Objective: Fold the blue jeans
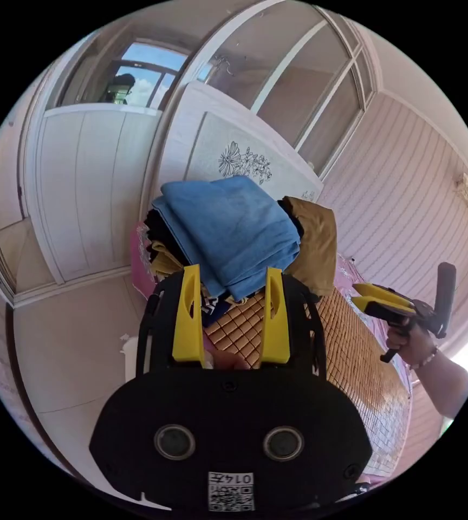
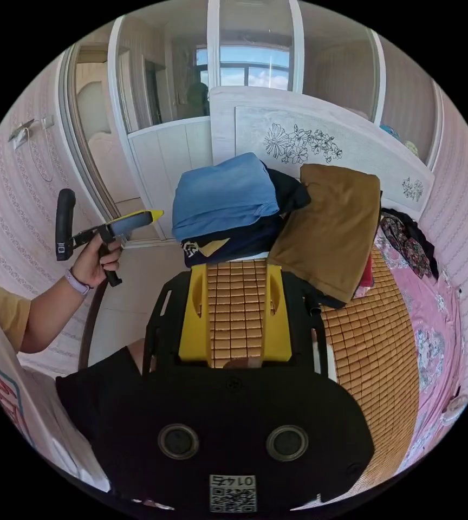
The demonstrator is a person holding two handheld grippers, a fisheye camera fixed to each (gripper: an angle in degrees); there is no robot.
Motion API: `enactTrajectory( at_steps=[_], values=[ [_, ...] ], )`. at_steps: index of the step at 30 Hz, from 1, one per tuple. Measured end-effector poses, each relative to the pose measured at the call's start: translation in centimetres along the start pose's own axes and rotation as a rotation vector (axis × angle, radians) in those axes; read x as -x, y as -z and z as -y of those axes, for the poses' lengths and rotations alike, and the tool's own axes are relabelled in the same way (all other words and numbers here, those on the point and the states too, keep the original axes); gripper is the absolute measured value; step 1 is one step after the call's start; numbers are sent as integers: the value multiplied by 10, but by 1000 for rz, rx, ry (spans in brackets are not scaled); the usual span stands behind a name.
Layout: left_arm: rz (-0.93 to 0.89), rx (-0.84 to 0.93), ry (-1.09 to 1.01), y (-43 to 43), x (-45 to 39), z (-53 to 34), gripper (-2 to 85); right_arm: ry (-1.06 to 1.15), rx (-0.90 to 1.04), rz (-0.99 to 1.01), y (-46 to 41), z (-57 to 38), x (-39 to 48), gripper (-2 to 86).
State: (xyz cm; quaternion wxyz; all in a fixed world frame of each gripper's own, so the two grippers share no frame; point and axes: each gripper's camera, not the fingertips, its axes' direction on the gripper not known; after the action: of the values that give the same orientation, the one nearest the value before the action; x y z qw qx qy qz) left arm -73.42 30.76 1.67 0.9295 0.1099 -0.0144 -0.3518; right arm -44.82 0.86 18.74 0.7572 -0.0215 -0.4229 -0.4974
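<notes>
The blue jeans (image 1: 234,227) lie folded on top of a pile of clothes at the head of a bed; in the right gripper view the blue jeans (image 2: 223,195) rest on dark garments. My left gripper (image 1: 233,271) is open, its yellow jaws just short of the jeans' near edge and holding nothing. My right gripper (image 2: 236,268) is also open, hovering over the bamboo mat (image 2: 239,309) in front of the pile. Each view catches the other gripper held in a hand off to the side: the right gripper (image 1: 361,292) and the left gripper (image 2: 147,215).
A folded brown garment (image 2: 331,233) leans beside the jeans. Dark folded clothes (image 2: 228,244) sit under them. A white headboard (image 2: 320,130) stands behind the pile. A pink sheet (image 2: 434,336) and a dark floral garment (image 2: 407,244) lie at the right. A pale floor (image 1: 71,325) borders the bed.
</notes>
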Motion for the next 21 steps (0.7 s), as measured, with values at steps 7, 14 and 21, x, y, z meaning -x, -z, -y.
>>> enactTrajectory(
  at_steps=[7,14,21],
  values=[
    [48,139,21,-50,17,26,100,-297,81,159,-106,62,-65,107],
    [55,-122,-108,6,-25,51,42,-232,-119,353,-26,53,-79,17],
    [-135,-320,-389,53,-157,132,28,-265,-466,420,127,-12,-99,8]
  ],
)
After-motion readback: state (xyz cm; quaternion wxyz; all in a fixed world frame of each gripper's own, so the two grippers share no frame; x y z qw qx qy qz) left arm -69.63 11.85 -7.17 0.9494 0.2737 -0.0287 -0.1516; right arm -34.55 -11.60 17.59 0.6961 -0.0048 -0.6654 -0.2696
